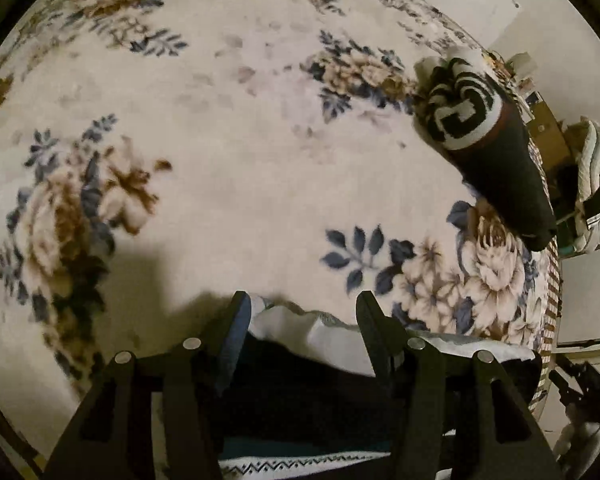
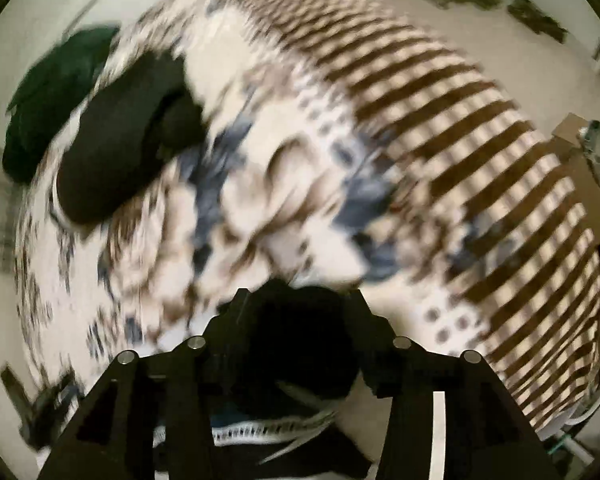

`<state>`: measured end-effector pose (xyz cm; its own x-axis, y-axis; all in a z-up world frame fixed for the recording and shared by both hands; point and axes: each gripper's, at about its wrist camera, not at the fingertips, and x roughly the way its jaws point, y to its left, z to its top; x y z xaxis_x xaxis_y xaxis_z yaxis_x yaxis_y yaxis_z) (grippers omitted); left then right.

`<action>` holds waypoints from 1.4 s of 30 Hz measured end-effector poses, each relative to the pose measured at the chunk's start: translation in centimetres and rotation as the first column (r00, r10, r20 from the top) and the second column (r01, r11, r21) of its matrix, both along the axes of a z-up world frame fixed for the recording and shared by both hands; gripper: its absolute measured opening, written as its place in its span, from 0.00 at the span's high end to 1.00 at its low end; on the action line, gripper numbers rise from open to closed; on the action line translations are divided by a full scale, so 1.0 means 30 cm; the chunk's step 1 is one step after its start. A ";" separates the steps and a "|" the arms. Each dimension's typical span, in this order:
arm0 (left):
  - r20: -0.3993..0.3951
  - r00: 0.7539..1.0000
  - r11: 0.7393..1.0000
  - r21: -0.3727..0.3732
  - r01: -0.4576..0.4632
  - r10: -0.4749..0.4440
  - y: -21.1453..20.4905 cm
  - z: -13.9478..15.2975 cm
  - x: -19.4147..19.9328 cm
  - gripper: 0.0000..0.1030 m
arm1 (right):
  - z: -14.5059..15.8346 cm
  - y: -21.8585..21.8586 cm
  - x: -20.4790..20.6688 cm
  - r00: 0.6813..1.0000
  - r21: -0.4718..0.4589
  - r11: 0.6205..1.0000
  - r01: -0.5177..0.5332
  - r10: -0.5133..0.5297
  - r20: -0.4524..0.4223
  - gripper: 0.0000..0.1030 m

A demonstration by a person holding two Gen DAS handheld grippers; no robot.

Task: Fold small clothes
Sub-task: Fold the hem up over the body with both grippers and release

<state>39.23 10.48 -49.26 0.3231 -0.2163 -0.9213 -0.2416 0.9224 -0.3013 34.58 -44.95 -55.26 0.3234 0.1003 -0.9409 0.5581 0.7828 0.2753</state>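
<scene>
Garment in hand: dark knit piece with a white zigzag-trim band, lying low between both tongs, at the near edge of the floral blanket. Looks like a small sweater or similar; exact type unclear.

Left tongs stand at medium width, straddling the dark cloth and a white crumpled layer; pads don't visibly pinch it, so whether it's held I cannot tell.

Right tongs also medium width, dark bunched fabric between the fingers, same white patterned trim below. View is motion-blurred, so contact can't be confirmed.

Likely reason for both tongs over one piece: each takes a side, to spread or fold it flat.

Further out: a finished-looking dark fold with bold white lettering, set aside near the blanket's right edge, well apart from the working spot, probably to keep the folding area free. Green cloth at the far edge.

Blanket: plush, fuzzy, cream with blue-brown flowers, brown-striped border. Soft surface; cloth may drag.
</scene>
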 end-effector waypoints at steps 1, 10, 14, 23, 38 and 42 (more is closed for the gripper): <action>-0.001 1.000 1.000 0.010 0.005 -0.005 -0.008 -0.003 -0.008 0.47 | -0.010 -0.026 0.002 1.000 0.015 1.000 0.013 -0.013 -0.011 0.47; -0.045 0.995 0.984 0.149 0.100 -0.094 -0.069 -0.100 0.017 0.47 | -0.135 0.008 -0.001 0.999 0.068 0.998 -0.016 0.020 -0.047 0.92; -0.071 0.994 0.985 0.141 0.097 -0.088 -0.048 -0.136 0.042 0.47 | -0.194 -0.044 -0.021 0.994 0.071 0.995 0.067 -0.060 -0.091 0.92; -0.009 0.999 0.997 0.072 0.038 -0.038 -0.006 -0.036 -0.040 0.46 | -0.164 -0.064 -0.030 0.997 0.193 0.980 0.046 -0.032 -0.075 0.54; -0.128 0.979 0.985 0.090 -0.147 0.158 0.105 -0.036 -0.744 0.09 | -0.196 0.131 -0.529 0.965 0.236 0.950 -0.206 0.237 -0.114 0.23; -0.169 0.968 0.981 0.083 -0.173 0.185 0.146 -0.115 -0.891 0.09 | -0.260 0.120 -0.717 0.958 0.232 0.952 -0.201 0.240 -0.158 0.23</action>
